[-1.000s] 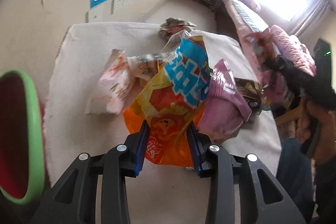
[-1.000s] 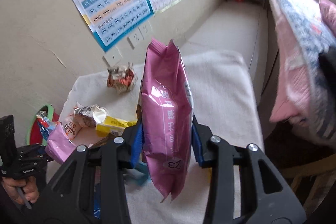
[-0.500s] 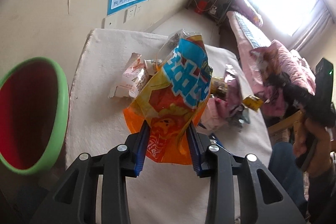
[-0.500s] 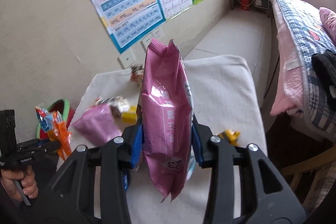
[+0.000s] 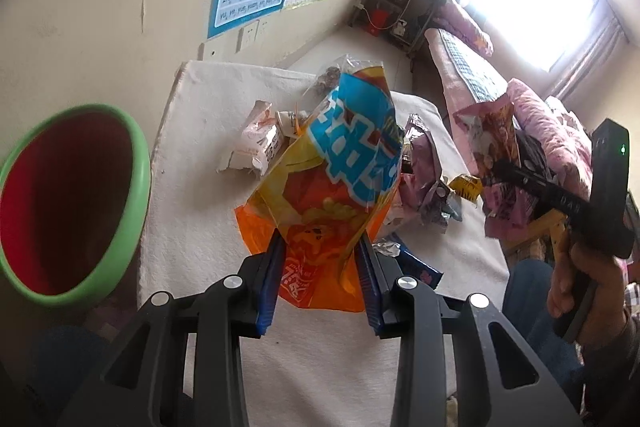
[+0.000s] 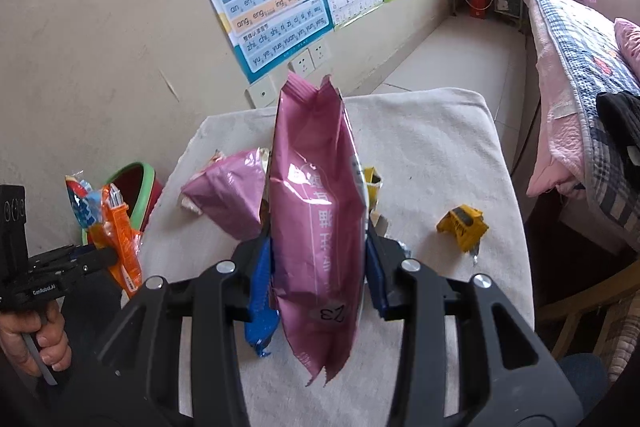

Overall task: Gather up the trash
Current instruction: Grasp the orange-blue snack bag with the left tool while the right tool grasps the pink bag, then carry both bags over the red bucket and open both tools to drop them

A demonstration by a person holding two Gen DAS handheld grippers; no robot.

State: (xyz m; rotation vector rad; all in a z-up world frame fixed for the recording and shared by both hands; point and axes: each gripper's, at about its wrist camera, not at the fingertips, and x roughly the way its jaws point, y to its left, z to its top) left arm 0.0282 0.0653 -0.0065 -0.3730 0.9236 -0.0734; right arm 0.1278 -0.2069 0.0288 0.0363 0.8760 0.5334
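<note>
The left gripper (image 5: 320,267) pinches an orange snack bag (image 5: 328,187) by its lower part, the bag standing up along the fingers. The green-rimmed bin (image 5: 72,203) sits at the left of that frame, just beside the table (image 5: 192,211), so this hand looks nearer it (my guess). The right gripper (image 6: 318,267) clamps a pink bag (image 6: 316,207), upright too; from there the bin lies further off, at middle left.

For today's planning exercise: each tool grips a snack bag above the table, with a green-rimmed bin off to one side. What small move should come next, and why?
Probably carry the left tool sideways over the bin before letting go: its orange bag hangs above the table, not the bin's mouth. The right tool, holding the pink bag, is farther off.
</note>
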